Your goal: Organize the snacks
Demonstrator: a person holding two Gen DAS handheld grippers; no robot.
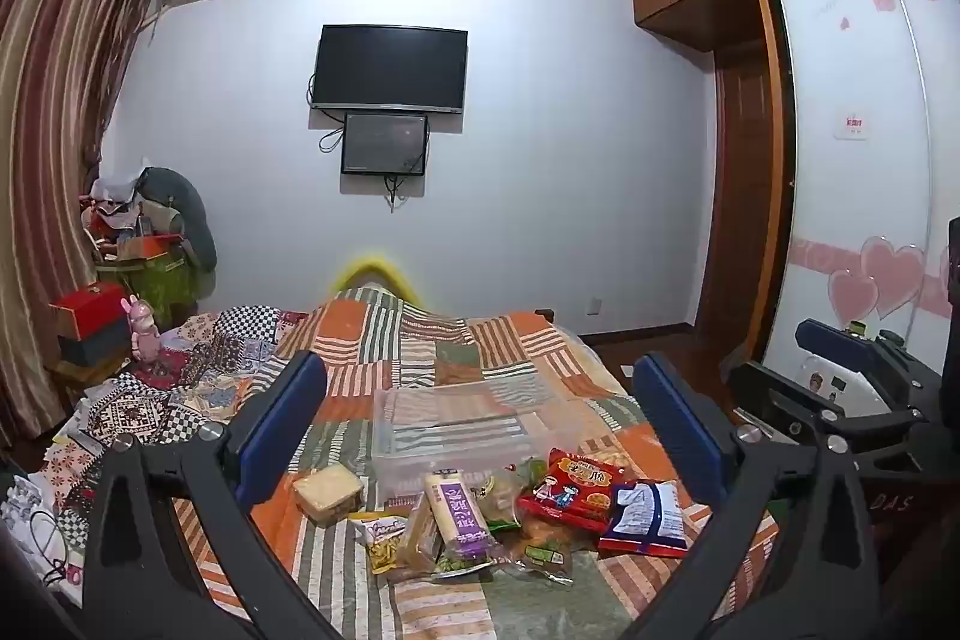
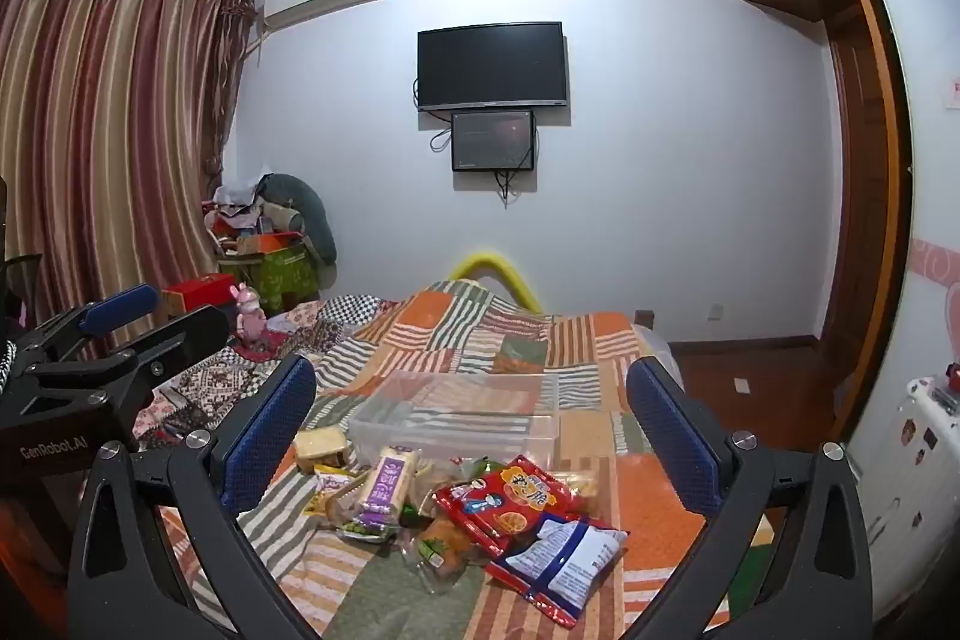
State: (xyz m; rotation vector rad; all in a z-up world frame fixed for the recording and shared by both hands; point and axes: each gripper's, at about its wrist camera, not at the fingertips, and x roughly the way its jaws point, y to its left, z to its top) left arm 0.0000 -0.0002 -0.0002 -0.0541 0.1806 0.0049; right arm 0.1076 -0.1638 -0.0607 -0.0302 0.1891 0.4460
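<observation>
We see both tools, left [image 1: 480, 436] and right [image 2: 471, 436], spread wide and empty above the bed [image 1: 384, 334]. The snack pile [image 1: 498, 514] lies just before the clear bin [image 1: 462, 424]; the purple-labelled packet [image 1: 459, 517] points lengthwise toward the bin.

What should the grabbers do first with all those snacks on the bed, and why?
Probably bring the right gripper down onto the blue-and-white packet, the snack lying nearest it. Both grippers are open and hold nothing, all the snacks sit in a heap on the quilt, and the clear box just behind them looks empty, so one easy packet seems a good start.
</observation>
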